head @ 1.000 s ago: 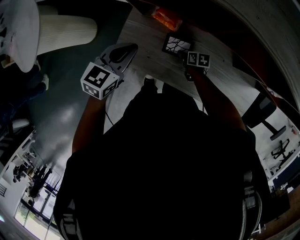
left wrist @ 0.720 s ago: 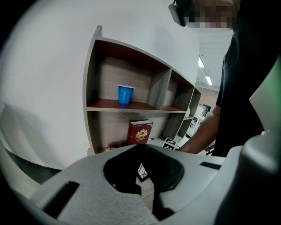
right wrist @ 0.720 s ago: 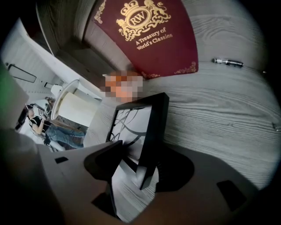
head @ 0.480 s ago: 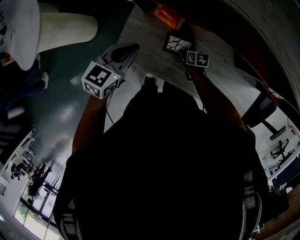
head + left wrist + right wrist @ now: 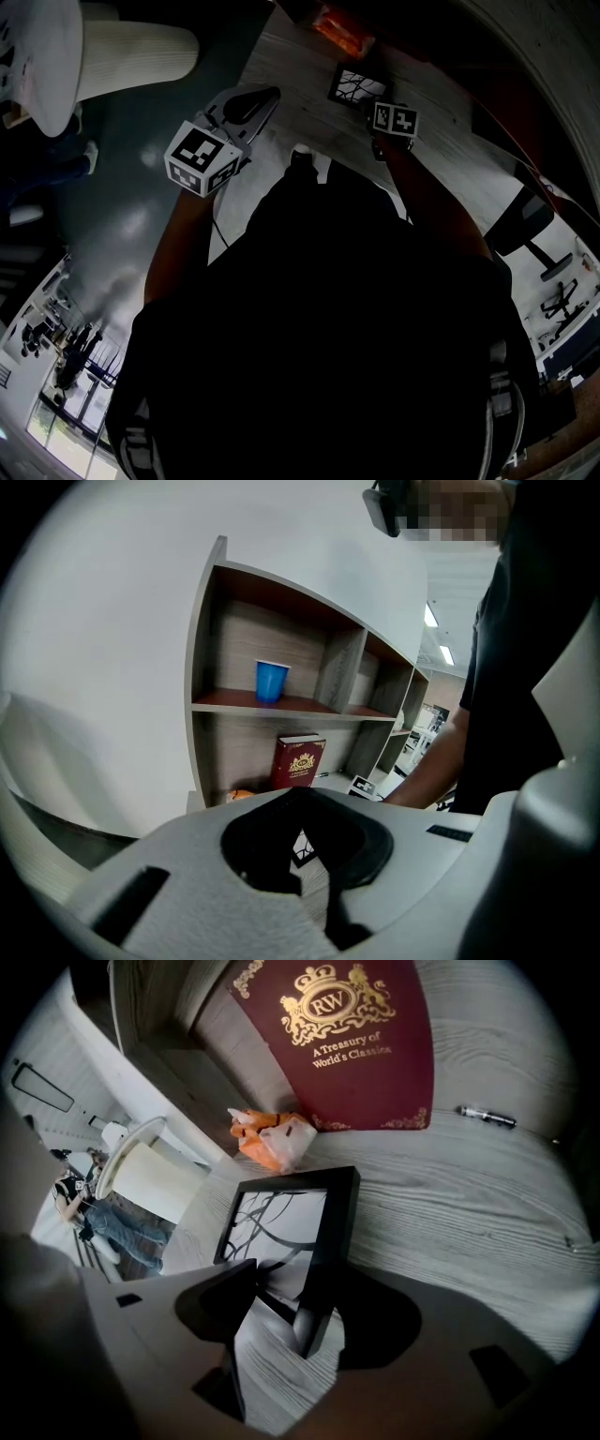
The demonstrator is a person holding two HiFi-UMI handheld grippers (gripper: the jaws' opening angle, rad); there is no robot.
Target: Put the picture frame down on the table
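In the head view your own dark torso blocks most of the frame, so only a strip of the grey wood table (image 5: 300,112) shows above it. Your right gripper (image 5: 370,101) is mostly hidden behind its marker cube, right beside the picture frame (image 5: 357,84), which lies near the table's far side with an orange packet (image 5: 339,30) just beyond. Your left gripper (image 5: 255,101) hangs over the table's near left edge, well apart from the frame, with bare tabletop between them. In the left gripper view the gripper body covers the lower half. The left gripper (image 5: 309,864) has its jaws drawn nearly together on nothing, with only a sliver of table showing between them. Beyond stand a shelf unit (image 5: 206,667) holding a blue cup (image 5: 272,682) and, lower down, a maroon book (image 5: 298,761). In the right gripper view your right gripper (image 5: 291,1326) is clamped on the black picture frame's (image 5: 319,1213) right rail near its lower corner, and the jaws cover that corner, so you cannot tell whether it touches the table (image 5: 469,1222). The orange packet (image 5: 272,1138) sits just past the frame's top edge, the maroon book (image 5: 347,1044) leans behind it, and a pen (image 5: 486,1117) lies to the right. Open wood spreads right of the frame.
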